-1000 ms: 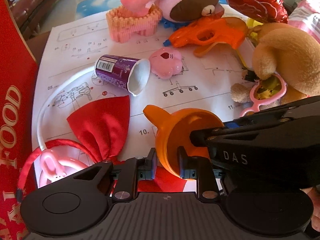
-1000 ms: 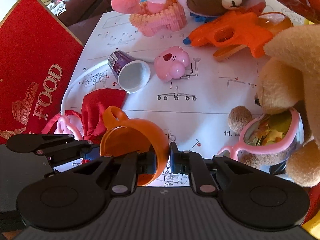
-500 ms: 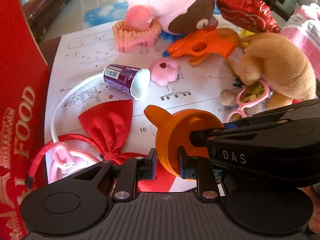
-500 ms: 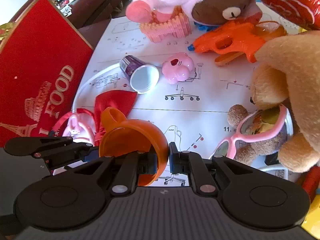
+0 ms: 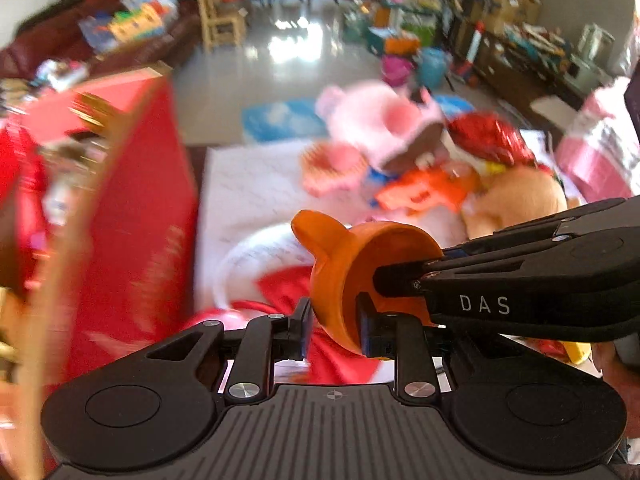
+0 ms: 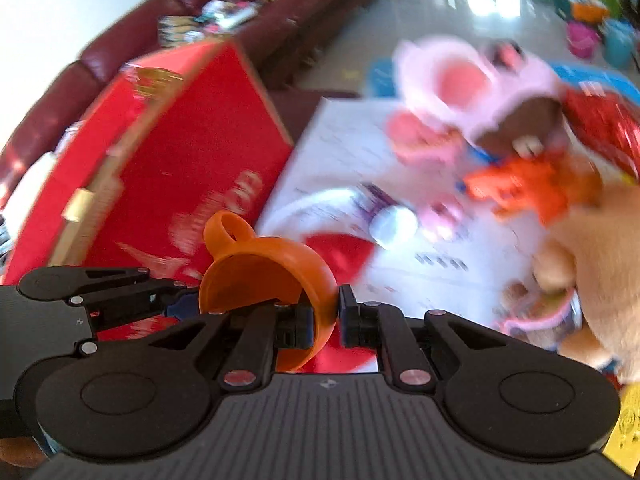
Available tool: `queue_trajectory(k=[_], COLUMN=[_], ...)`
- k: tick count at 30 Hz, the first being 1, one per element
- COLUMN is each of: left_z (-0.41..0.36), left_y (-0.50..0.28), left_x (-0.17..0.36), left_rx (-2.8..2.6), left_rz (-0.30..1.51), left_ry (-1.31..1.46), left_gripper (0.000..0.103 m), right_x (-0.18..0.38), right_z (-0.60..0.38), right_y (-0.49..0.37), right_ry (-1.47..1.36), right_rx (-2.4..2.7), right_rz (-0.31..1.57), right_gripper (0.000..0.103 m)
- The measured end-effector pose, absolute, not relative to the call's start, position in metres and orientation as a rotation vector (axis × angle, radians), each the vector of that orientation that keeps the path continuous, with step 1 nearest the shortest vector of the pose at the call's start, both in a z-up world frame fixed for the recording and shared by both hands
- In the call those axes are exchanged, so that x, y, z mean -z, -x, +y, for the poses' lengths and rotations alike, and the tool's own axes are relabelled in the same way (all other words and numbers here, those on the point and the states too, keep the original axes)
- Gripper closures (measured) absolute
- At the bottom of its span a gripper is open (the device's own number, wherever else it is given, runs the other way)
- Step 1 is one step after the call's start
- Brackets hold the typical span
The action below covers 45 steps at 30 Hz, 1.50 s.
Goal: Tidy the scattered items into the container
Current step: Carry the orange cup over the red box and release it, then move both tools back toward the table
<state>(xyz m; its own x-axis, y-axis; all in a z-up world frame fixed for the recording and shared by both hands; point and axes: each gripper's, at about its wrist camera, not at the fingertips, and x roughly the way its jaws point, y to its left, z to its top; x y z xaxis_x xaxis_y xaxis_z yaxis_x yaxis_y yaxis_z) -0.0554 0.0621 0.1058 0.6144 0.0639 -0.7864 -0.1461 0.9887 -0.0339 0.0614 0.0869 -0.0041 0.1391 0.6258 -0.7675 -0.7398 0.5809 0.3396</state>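
Both grippers hold one orange funnel (image 5: 348,264) by its rim, lifted above the table. My left gripper (image 5: 332,320) is shut on its near rim. My right gripper (image 6: 325,316) is shut on the opposite rim of the funnel (image 6: 264,276); its black body shows at the right of the left wrist view (image 5: 520,280). The red box (image 5: 132,216) with gold lettering stands open at the left; it also shows in the right wrist view (image 6: 180,168). Both views are motion-blurred.
On the white paper sheet (image 5: 248,200) lie a red bow (image 6: 340,248), a purple cup (image 6: 384,216), an orange toy gun (image 5: 424,192), a pink plush (image 5: 380,120), a tan plush (image 5: 516,196) and a red foil balloon (image 5: 488,140). A dark red sofa (image 6: 80,92) is behind.
Both grippers have risen with the funnel and tilted up; the table items sit lower and farther off, and the box's open top edge has come into view.
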Motion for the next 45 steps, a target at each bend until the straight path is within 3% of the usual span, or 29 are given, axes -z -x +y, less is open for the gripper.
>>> queue_trajectory(k=[12,27,28,30,31,32,33,34,45], left_z=[0.147,0.202,0.203,0.204,0.203,0.202,0.202,0.201,0.191], left_y=[0.181,0.257,0.258,0.261,0.262,0.262,0.261,0.263,0.235], left_x=[-0.183,-0.149,-0.148,-0.149,-0.150,-0.151,-0.152,-0.154,-0.154], left_rx=[-0.407,-0.507,-0.507,-0.514,-0.529,-0.539,-0.550,-0.558,-0.501], left_rz=[0.799,0.868,0.870,0.866,0.862,0.853,0.842,0.826,0.806], left_ry=[0.053,0.239,0.245,0.246,0.234,0.226,0.223,0.220,0.234], left_gripper=[0.079,0.075,0.064,0.054,0.043,0.035,0.020,0.015,0.013], right_x=[-0.075,-0.057,-0.057,-0.059,-0.061,-0.063,-0.065,-0.065,-0.064], right_z=[0.196,0.252,0.251,0.251,0.252,0.250,0.249,0.249,0.232], right_y=[0.041,0.113,0.113,0.112,0.111,0.109,0.108,0.106,0.079], right_ry=[0.265,0.443,0.447,0.437,0.426,0.414,0.403,0.394,0.323], right_rx=[-1.373,-1.508,-1.507,-1.505,-1.501,-1.491,-1.487,-1.484,-1.425], right_rz=[0.894,0.999,0.997,1.001,1.000,0.983,0.968,0.967,1.005], right_gripper=[0.089,0.088,0.084,0.072,0.051,0.037,0.034,0.034,0.021])
